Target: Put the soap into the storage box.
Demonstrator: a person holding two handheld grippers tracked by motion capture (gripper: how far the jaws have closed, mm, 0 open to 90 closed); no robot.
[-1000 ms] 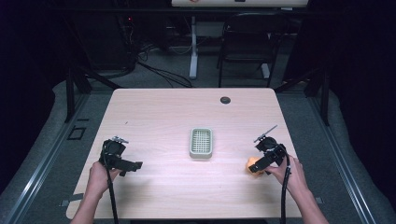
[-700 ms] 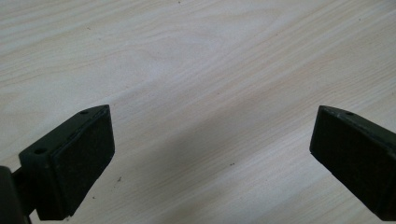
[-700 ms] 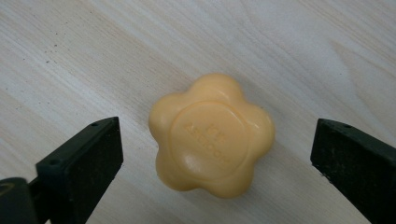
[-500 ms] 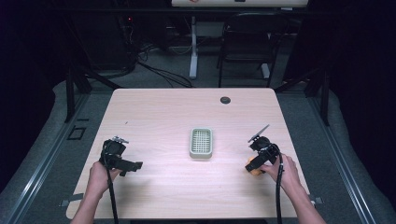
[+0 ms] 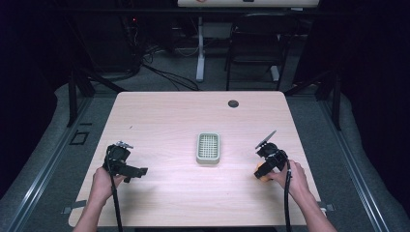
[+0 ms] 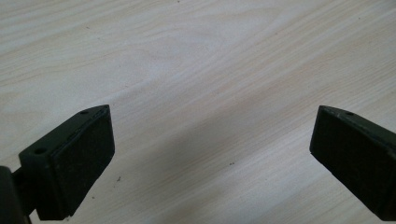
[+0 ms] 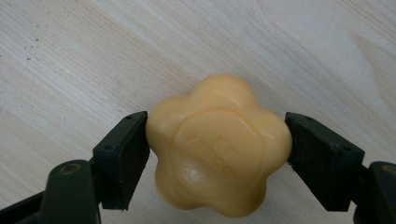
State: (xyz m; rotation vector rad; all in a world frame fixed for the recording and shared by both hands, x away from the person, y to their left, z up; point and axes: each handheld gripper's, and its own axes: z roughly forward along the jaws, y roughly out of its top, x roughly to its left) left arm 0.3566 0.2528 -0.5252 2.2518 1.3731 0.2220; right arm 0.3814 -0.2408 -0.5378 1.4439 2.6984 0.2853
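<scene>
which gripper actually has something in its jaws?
The right gripper: its pads press both sides of the yellow flower-shaped soap. The left gripper stands open over bare table.

The only lettering stands on the yellow flower-shaped soap: a line of raised characters embossed across its round centre panel, running from about ten o'clock toward four o'clock in the right gripper view. The characters are too shallow and blurred to read.
</scene>
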